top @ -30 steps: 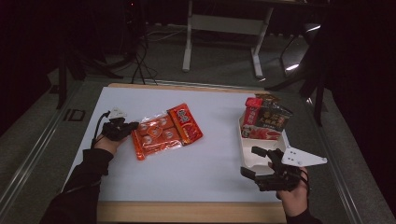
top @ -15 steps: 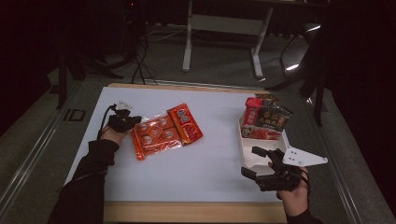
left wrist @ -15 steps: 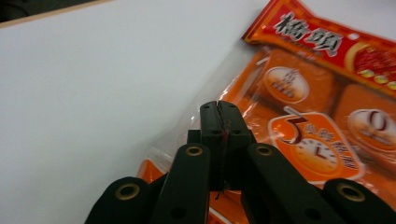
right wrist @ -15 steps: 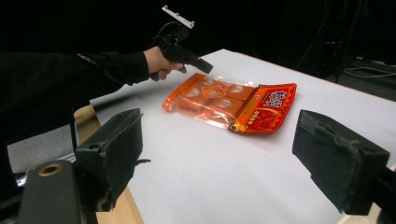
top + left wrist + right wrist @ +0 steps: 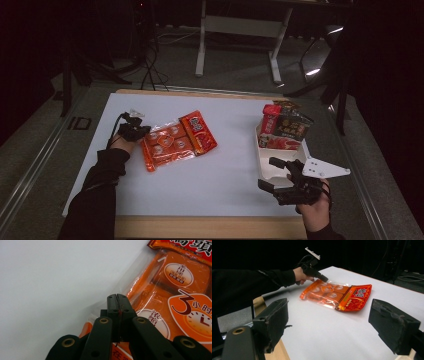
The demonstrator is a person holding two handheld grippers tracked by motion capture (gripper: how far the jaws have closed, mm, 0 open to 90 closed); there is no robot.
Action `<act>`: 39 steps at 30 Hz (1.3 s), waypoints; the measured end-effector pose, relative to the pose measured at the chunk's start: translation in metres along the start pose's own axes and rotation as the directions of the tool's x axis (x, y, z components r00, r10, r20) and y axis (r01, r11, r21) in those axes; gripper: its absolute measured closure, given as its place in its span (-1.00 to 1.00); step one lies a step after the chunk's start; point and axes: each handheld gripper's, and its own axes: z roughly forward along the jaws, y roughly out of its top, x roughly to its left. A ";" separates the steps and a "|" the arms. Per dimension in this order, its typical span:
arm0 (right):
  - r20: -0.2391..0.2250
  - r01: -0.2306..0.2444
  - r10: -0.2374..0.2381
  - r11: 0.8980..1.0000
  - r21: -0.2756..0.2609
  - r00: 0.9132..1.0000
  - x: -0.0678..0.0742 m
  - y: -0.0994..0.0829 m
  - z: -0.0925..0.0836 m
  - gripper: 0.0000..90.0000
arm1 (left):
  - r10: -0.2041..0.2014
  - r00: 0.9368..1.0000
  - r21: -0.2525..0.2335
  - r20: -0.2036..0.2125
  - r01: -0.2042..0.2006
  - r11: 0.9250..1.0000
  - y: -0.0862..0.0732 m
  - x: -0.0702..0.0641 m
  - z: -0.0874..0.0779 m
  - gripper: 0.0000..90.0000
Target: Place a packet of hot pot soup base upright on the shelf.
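White tray (image 5: pixel 267 167) holds, seemingly, three snack packs (image 5: pixel 282 129); left gripper (image 5: pixel 117 298) closed above orange packet (image 5: pixel 180 302); right gripper (image 5: pixel 328 322) wide.

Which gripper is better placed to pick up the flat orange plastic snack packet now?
Left. The left gripper sits right at the orange plastic snack packet, its shut jaws over the packet's clear edge. The right gripper waits open near the white tray, well away from the packet.

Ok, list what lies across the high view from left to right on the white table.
Left gripper with black jaws shut on the packet's edge → flat orange and red plastic snack packet → white tray holding red and dark food packs → right gripper, black jaws open, at the tray's near end.
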 end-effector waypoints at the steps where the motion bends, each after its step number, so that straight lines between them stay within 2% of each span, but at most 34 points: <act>1: 0.000 0.000 0.000 1.000 0.000 1.000 0.000 0.000 0.000 -0.64 | 0.013 1.000 0.010 -0.001 -0.013 1.000 0.001 0.000 0.000 1.00; 8: -0.011 -0.006 0.006 1.000 0.001 1.000 0.000 -0.001 0.001 -0.64 | 0.046 0.999 0.042 -0.022 -0.045 0.998 0.003 -0.005 0.003 1.00; 16: -0.016 -0.007 0.007 1.000 -0.002 1.000 0.000 0.000 0.000 -0.64 | 0.090 0.996 0.079 0.012 -0.091 0.993 0.000 -0.016 -0.004 1.00; 24: -0.018 -0.004 0.004 1.000 -0.003 1.000 0.002 0.001 0.000 -0.64 | 0.107 0.990 0.063 0.090 -0.113 0.992 -0.015 -0.035 -0.017 1.00; 28: -0.019 -0.002 0.002 1.000 -0.002 1.000 0.004 0.002 0.001 -0.64 | 0.114 0.985 0.064 0.131 -0.123 0.990 -0.021 -0.046 -0.022 1.00; 32: -0.018 0.001 -0.001 1.000 0.000 1.000 0.004 0.002 0.001 -0.64 | 0.115 0.981 0.062 0.155 -0.126 0.990 -0.026 -0.056 -0.026 1.00; 37: -0.020 0.004 -0.004 1.000 0.002 1.000 0.004 0.002 0.001 -0.64 | 0.121 0.973 0.057 0.194 -0.134 0.989 -0.032 -0.073 -0.031 1.00; 39: -0.022 0.005 -0.005 1.000 0.001 1.000 0.005 0.002 0.001 -0.64 | 0.134 0.968 0.060 0.212 -0.150 0.987 -0.034 -0.080 -0.033 1.00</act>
